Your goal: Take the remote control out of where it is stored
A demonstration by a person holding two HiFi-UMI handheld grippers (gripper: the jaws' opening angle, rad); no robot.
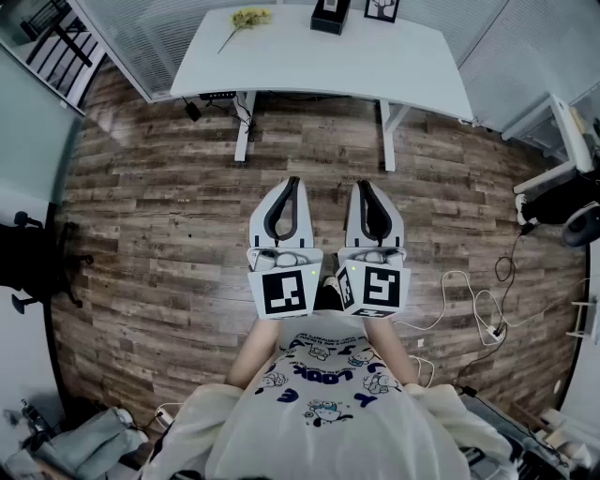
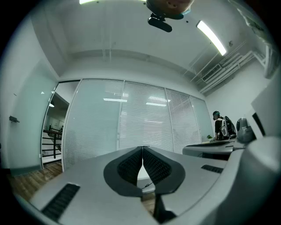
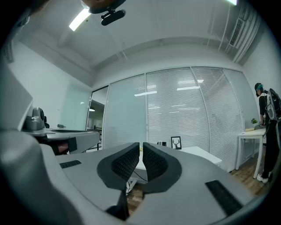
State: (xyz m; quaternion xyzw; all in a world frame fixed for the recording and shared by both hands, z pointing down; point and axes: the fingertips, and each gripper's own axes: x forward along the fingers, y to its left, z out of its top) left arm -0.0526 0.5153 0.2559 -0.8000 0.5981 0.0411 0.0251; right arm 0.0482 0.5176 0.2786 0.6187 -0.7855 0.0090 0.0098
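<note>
No remote control shows in any view. My left gripper (image 1: pixel 292 182) and right gripper (image 1: pixel 361 186) are held side by side at waist height over the wood floor, both pointing toward a white desk (image 1: pixel 319 66). Each is shut with nothing between its fingers. In the left gripper view the left gripper (image 2: pixel 142 150) has its pads meeting at the tips. The right gripper (image 3: pixel 141 146) shows its pads almost touching, with the white desk (image 3: pixel 197 154) beyond them. A black box (image 1: pixel 329 15), a framed picture (image 1: pixel 382 9) and yellow flowers (image 1: pixel 248 17) stand at the desk's far edge.
Glass walls with blinds run behind the desk. White cables and a power strip (image 1: pixel 492 330) lie on the floor at the right. A black chair (image 1: pixel 28 258) stands at the left. A person (image 3: pixel 267 132) stands by another desk at the far right.
</note>
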